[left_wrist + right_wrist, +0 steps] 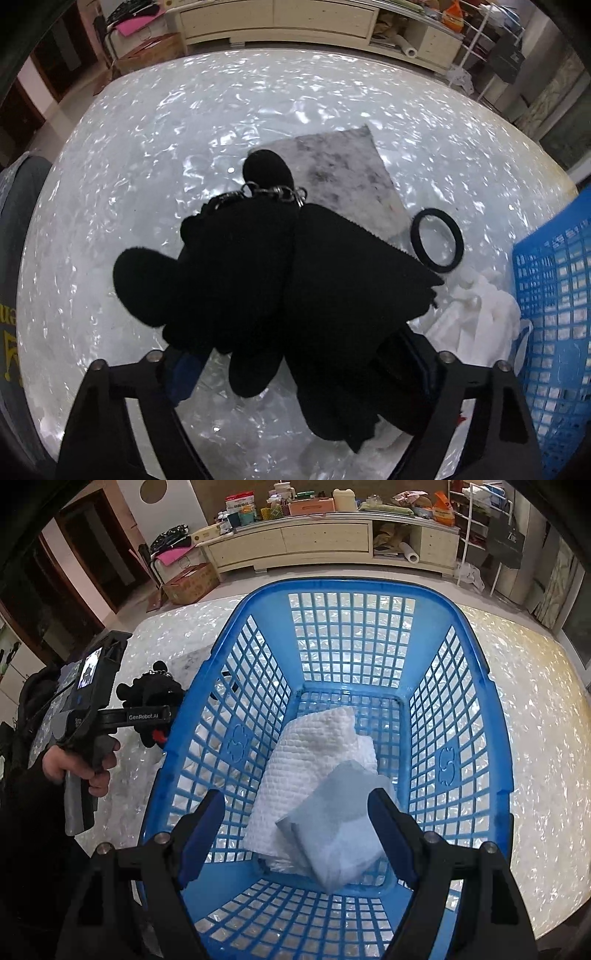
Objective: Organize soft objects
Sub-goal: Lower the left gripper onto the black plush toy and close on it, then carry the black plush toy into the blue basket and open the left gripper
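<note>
Black plush toy (236, 266) fills left jaws; right jaws gape above blue basket (476, 686).

You can read "GenRobot.AI" in white on your black left gripper (162, 716), left of the right jaws.

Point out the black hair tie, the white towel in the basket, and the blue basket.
black hair tie (417, 236): left wrist view, on the ring's left band.
white towel (306, 753): right wrist view, on its textured top.
blue basket (354, 587): right wrist view, on the far rim.
</note>
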Demonstrator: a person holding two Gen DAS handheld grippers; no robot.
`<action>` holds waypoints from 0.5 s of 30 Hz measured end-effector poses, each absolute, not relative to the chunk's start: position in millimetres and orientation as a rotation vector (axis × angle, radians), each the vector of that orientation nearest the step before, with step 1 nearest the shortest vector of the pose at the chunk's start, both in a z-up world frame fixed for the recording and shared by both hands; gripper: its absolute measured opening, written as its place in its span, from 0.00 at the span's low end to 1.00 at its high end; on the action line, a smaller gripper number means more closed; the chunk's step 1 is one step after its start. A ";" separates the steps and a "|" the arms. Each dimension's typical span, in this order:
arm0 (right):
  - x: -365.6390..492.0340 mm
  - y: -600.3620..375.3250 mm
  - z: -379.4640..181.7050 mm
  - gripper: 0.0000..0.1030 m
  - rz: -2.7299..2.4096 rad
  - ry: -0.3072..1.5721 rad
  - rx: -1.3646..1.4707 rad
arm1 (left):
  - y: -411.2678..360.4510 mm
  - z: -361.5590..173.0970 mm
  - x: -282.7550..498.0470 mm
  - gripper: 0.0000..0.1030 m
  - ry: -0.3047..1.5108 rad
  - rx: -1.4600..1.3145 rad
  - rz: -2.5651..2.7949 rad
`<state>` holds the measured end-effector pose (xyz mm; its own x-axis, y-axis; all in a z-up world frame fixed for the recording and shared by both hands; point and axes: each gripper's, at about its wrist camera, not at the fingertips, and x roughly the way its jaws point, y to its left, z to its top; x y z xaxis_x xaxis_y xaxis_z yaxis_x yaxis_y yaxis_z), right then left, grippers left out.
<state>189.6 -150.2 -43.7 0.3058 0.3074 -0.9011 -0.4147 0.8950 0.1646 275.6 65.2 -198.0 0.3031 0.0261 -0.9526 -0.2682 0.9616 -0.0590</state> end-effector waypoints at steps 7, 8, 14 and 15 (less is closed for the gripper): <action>183.5 -152.9 -38.6 0.76 0.467 1.160 -0.095 | 58.5 -189.7 249.1 0.55 1.231 -0.216 0.163; 182.4 -153.4 -38.1 0.76 0.464 1.160 -0.096 | 57.1 -189.1 244.4 0.55 1.231 -0.210 0.160; 172.9 -162.9 -32.8 0.85 0.425 1.145 -0.080 | 53.4 -173.7 212.5 0.54 1.209 -0.209 0.120; 172.0 -164.0 -31.8 0.85 0.417 1.143 -0.078 | 51.6 -167.4 206.3 0.54 1.198 -0.207 0.111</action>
<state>172.0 -164.0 -31.8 0.3473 0.2817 -0.8944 -0.3599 0.9208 0.1503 206.3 51.6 -167.4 0.3616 -0.0241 -0.9320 -0.1945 0.9757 -0.1007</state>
